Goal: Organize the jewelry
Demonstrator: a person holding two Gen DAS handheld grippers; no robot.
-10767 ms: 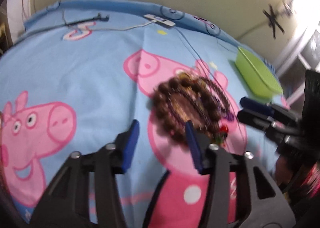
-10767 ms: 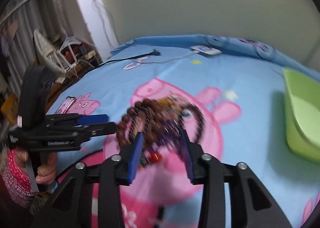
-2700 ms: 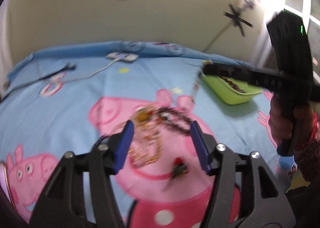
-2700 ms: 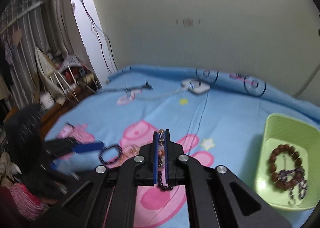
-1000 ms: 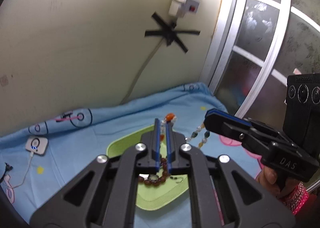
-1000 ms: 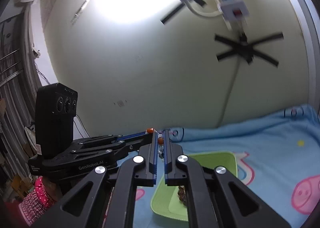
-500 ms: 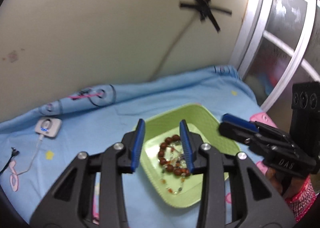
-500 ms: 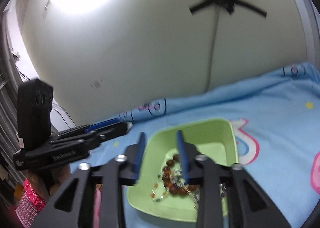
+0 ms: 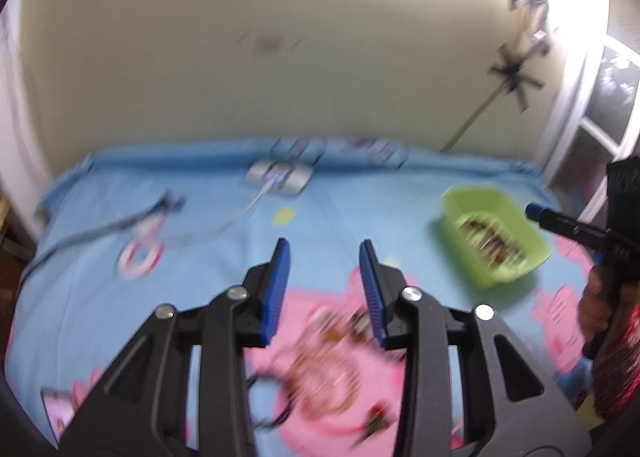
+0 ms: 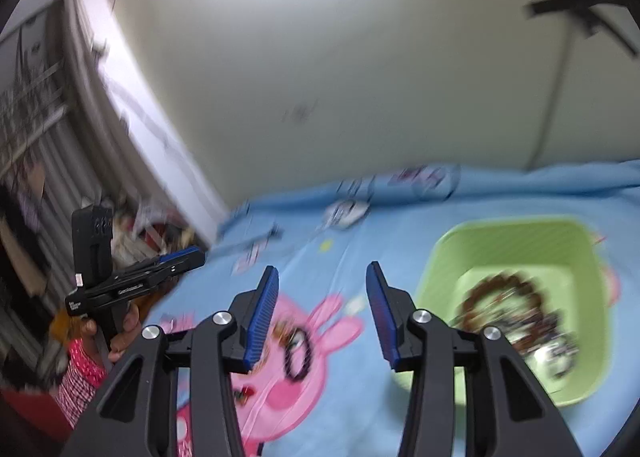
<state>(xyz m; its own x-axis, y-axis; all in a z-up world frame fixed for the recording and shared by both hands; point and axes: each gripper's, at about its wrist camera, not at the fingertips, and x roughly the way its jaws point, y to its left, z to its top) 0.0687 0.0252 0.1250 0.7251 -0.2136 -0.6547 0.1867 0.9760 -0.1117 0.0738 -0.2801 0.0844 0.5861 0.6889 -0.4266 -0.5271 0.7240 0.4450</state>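
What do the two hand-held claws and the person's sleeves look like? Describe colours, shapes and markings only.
Each claw, the left claw and the right claw, has black angular frames with triangular cut-outs, silver round bolts and two ribbed blue pads. Seen side-on, each has a black pistol-style handle under a black box; the left one carries small white lettering, too blurred to read. The sleeve is a red-and-white pattern.

The green tray (image 10: pixel 504 241) is a shallow rectangular plastic basket with sloped walls, resting flat on the blue cartoon-print bedsheet (image 10: pixel 360 409). Inside it lies a bracelet of large brown beads (image 10: pixel 502 297), laid as an open ring, with smaller dark and pale strands bunched beside it toward the near corner. Well apart from the tray, a tangled pile of jewelry (image 9: pixel 332 369) lies on the sheet's pink figure: gold-toned chains and a thin dark loop. Blur hides finer detail.
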